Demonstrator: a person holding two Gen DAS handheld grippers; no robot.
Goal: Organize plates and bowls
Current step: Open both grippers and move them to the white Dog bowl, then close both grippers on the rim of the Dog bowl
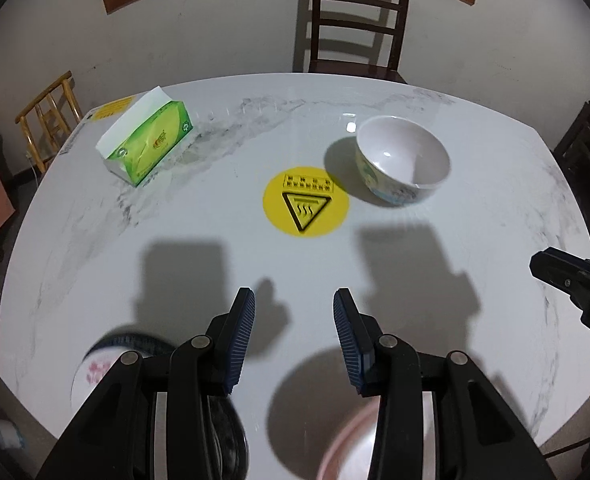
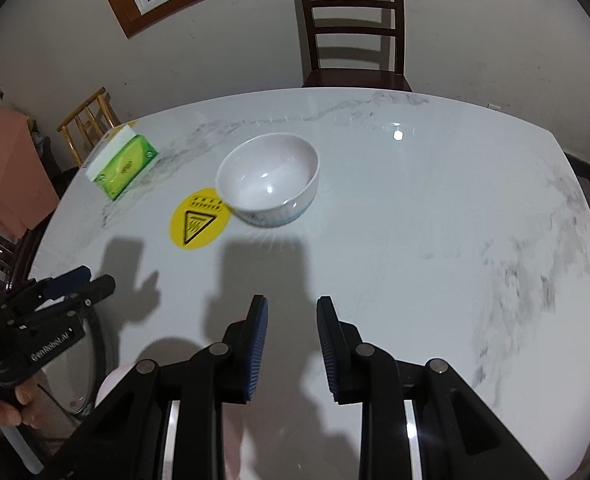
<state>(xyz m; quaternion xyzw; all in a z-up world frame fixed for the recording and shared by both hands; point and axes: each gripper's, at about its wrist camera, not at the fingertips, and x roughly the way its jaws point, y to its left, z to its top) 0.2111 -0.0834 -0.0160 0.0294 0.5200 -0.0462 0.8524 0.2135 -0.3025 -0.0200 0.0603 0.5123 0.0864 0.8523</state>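
Observation:
A white bowl (image 1: 403, 158) with a patterned outside stands upright on the marble table (image 1: 215, 264), far right of centre; it also shows in the right wrist view (image 2: 269, 180). My left gripper (image 1: 294, 304) is open and empty above the near table. Under it lie a dark-rimmed plate with pink flowers (image 1: 95, 368) at lower left and a pink-rimmed dish (image 1: 347, 444) at the bottom, both partly hidden. My right gripper (image 2: 292, 310) is open and empty, well short of the bowl. The left gripper (image 2: 83, 280) also shows at the left edge.
A green tissue box (image 1: 147, 140) sits at the far left of the table. A yellow round heat-warning sticker (image 1: 306, 206) lies beside the bowl. A dark wooden chair (image 1: 359, 20) stands behind the table, a bamboo chair (image 1: 51, 116) at left.

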